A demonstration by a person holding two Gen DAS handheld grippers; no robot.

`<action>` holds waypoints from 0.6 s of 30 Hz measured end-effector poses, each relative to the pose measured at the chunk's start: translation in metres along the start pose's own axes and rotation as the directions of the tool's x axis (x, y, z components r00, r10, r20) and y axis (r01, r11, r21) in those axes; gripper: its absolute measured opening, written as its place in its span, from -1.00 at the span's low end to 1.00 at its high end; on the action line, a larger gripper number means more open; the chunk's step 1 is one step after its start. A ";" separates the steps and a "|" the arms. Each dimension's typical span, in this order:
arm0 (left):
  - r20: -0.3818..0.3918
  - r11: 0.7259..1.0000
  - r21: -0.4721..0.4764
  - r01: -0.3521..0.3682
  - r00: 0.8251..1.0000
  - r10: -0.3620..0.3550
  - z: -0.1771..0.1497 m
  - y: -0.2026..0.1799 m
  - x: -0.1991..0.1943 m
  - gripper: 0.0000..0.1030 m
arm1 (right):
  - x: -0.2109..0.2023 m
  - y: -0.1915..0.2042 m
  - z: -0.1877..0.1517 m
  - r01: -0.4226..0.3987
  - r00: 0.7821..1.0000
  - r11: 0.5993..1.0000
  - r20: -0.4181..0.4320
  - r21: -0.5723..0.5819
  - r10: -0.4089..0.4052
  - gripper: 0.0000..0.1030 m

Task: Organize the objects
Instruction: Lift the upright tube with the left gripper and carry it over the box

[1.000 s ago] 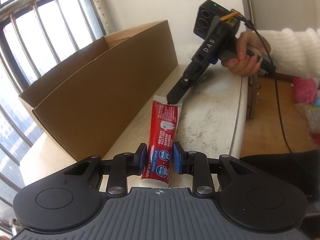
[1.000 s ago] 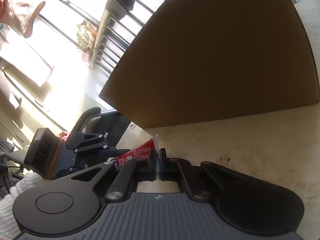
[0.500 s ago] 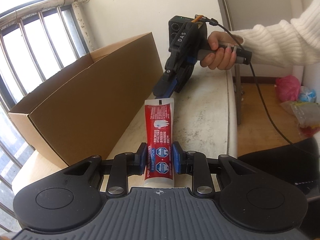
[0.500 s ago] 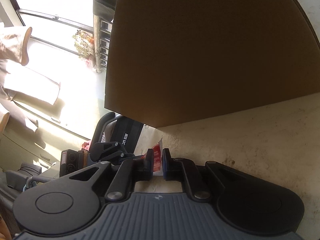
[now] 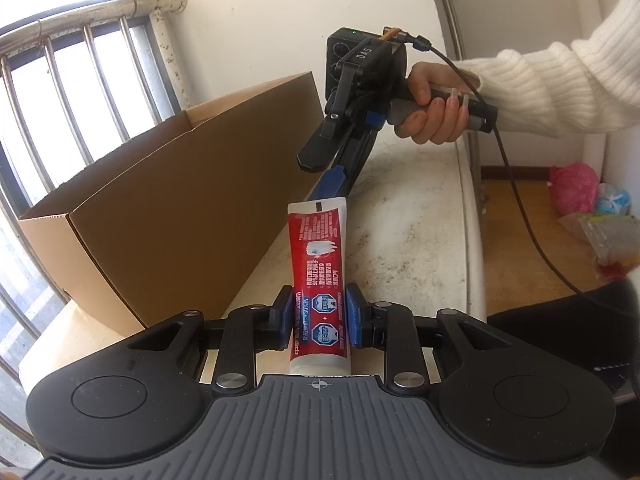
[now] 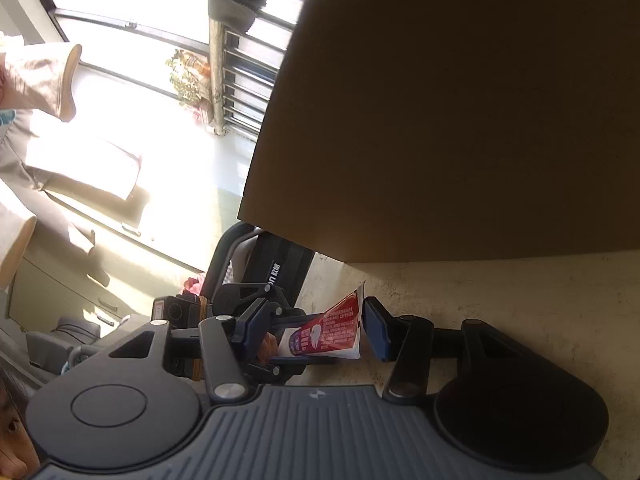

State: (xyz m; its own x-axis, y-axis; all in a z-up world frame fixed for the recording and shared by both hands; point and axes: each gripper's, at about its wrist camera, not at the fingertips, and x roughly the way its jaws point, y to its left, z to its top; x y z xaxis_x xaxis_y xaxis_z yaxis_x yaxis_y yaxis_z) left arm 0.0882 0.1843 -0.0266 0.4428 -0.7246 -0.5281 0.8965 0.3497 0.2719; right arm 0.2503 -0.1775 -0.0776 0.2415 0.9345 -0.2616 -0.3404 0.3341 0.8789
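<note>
A red toothpaste tube (image 5: 318,264) lies along the pale tabletop (image 5: 420,240), and my left gripper (image 5: 320,316) is shut on its cap end. The tube's flat crimped end points away, toward my right gripper (image 5: 320,178), held by a hand in a white sleeve (image 5: 436,108). In the right wrist view the right gripper (image 6: 316,332) has its jaws opening. The tube's crimped end (image 6: 336,332) sits between the pads, and they do not press on it. An open brown cardboard box (image 5: 180,216) stands just left of the tube, and its wall (image 6: 460,120) fills the right wrist view.
Window bars (image 5: 60,100) run behind the box. The tabletop's rounded edge (image 5: 474,248) drops to a wooden floor on the right, where a pink bag (image 5: 574,188) and other packets lie. A black cable (image 5: 516,200) hangs from the right gripper.
The right gripper, shut on the tube's crimped end before, has spread its jaws and let go. The left gripper still holds the tube and has shifted a little beside the box.
</note>
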 end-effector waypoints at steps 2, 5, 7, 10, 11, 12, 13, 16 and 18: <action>0.005 1.000 0.009 0.000 1.000 0.000 -0.002 -0.002 -0.002 -0.51 | 0.008 0.007 0.001 0.021 0.999 1.000 -0.033 -0.017 -0.022 0.03; 0.008 1.000 0.019 0.002 1.000 -0.002 -0.003 -0.003 -0.003 -0.51 | 0.015 0.008 -0.001 0.011 0.997 1.000 -0.076 0.024 -0.009 -0.07; 0.005 1.000 0.007 0.002 1.000 -0.002 -0.004 -0.002 -0.002 -0.51 | 0.019 0.010 -0.003 0.018 0.997 1.000 -0.080 0.016 -0.017 -0.16; 0.002 1.000 0.004 -0.002 1.000 0.002 -0.003 -0.002 -0.003 -0.51 | 0.018 0.002 -0.011 0.010 0.996 0.999 -0.094 0.046 -0.006 -0.40; -0.002 1.000 -0.005 -0.001 1.000 0.001 -0.002 0.000 -0.002 -0.51 | 0.020 0.002 -0.014 0.011 0.995 0.998 -0.098 0.058 -0.005 -0.54; -0.003 1.000 -0.009 -0.002 1.000 0.002 -0.002 0.000 -0.003 -0.51 | 0.022 0.002 -0.017 0.026 0.995 0.998 -0.101 0.057 -0.021 -0.62; -0.004 1.000 -0.012 -0.003 1.000 0.003 -0.002 -0.001 -0.003 -0.51 | 0.023 0.004 -0.021 0.028 0.996 0.998 -0.089 0.058 -0.023 -0.63; -0.012 1.000 -0.022 -0.011 1.000 0.011 0.000 -0.001 -0.003 -0.48 | 0.023 0.006 -0.030 0.039 0.998 0.996 -0.057 0.082 -0.035 -0.66; -0.025 0.998 -0.062 -0.015 1.000 0.014 0.002 0.003 -0.002 -0.42 | 0.023 0.006 -0.034 0.035 0.999 0.995 -0.032 0.094 -0.032 -0.71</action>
State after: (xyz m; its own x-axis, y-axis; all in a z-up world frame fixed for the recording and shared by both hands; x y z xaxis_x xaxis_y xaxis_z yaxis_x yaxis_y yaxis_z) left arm 0.0901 0.1857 -0.0230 0.4552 -0.7048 -0.5441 0.8887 0.3970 0.2292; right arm 0.2227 -0.1501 -0.0923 0.2234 0.9266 -0.3025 -0.2450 0.3537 0.9027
